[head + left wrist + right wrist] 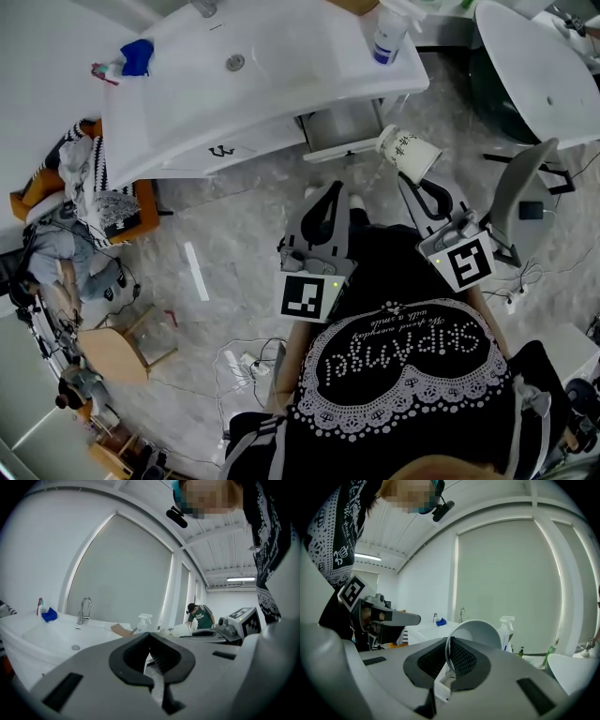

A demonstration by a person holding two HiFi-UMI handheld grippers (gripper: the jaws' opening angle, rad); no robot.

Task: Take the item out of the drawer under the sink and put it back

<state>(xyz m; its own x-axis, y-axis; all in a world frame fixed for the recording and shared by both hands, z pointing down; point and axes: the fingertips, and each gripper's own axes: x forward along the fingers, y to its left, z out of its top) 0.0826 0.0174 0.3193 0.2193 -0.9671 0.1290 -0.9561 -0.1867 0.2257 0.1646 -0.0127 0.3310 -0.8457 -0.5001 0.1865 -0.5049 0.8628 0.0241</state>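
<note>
White paper cup (pixel 408 153) with black print on its wall. Held right of centre in the upper head view, just below the open drawer (pixel 342 127). Tipped on its side, long axis upper left to lower right, base toward the sink (pixel 187 94). Rim clamped in the right gripper (pixel 449 658). Left gripper (pixel 150 637) closed, empty.

Left gripper (pixel 328 192): jaws together, empty. Right gripper (pixel 412 181), just beside it: jaws clamped on cup (pixel 409 153) rim.
</note>
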